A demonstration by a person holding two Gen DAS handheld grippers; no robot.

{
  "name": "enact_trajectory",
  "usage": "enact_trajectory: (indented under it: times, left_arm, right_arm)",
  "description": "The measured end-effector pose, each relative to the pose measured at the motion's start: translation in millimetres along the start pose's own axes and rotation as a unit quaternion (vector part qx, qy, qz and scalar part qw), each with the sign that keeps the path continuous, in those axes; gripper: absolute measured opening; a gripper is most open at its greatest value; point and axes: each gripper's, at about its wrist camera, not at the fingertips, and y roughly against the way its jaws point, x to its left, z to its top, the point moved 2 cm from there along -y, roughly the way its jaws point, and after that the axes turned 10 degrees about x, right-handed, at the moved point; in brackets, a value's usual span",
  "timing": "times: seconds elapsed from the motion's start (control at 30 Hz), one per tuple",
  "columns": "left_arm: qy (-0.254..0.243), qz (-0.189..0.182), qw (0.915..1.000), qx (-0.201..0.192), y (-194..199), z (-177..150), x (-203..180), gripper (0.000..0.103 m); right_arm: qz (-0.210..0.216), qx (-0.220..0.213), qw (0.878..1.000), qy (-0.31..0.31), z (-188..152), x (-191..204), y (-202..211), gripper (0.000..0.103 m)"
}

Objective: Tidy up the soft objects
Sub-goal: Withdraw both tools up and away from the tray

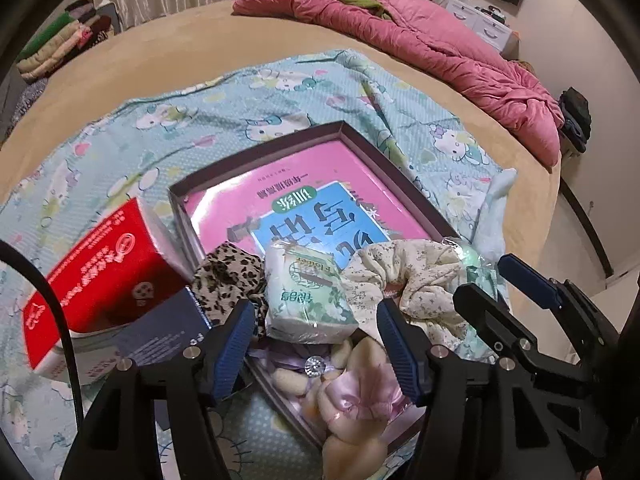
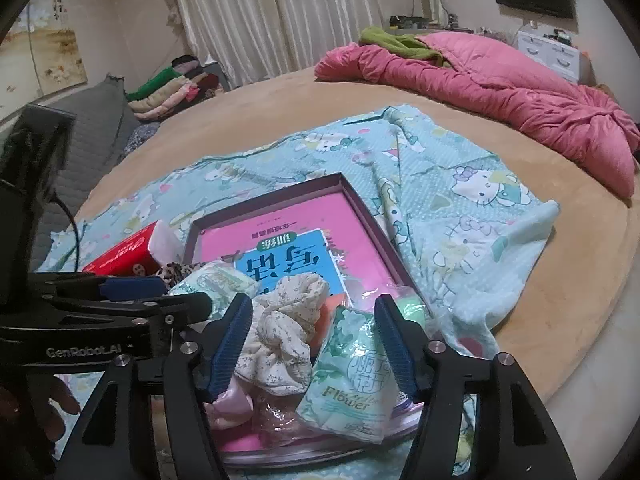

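Gaping wide, each claw (image 1: 316,344) (image 2: 312,344) straddles a tissue pack (image 1: 306,300) (image 2: 352,380) without touching.

My L wrist cam sits low over the shallow box (image 1: 352,130), close, facing 12 o'clock across the bed. R cam is just beside it at 3 o'clock, same heading. Both share the box (image 2: 348,186) and pink quilt (image 1: 440,48) (image 2: 500,88).

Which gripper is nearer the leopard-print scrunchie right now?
Left. The left gripper is open right beside the leopard-print scrunchie, one finger against it. The right gripper is open farther over, around the floral scrunchie.
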Motion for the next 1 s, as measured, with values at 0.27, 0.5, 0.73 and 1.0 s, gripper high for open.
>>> enact_trajectory:
  times: [0.27,0.5,0.73,1.0]
  left_arm:
    - [-0.007,0.019,0.9996,-0.019,20.9,-9.4,-3.1,0.065]
    - [0.011,0.032,0.9987,-0.038,44.4,-26.1,3.1,0.076]
    - [0.035,0.053,0.9963,-0.057,69.5,-45.7,16.4,0.077]
    - [0.040,0.082,0.9927,-0.078,91.1,-68.7,22.6,0.080]
  right_arm:
    - [-0.016,-0.014,1.000,-0.007,1.5,-0.2,14.9,0.074]
    - [-0.019,-0.039,0.999,-0.003,3.6,5.9,37.8,0.078]
    - [-0.016,-0.054,0.998,0.013,-0.3,19.4,58.1,0.078]
    - [-0.016,-0.059,0.998,0.023,-6.8,31.7,74.6,0.080]
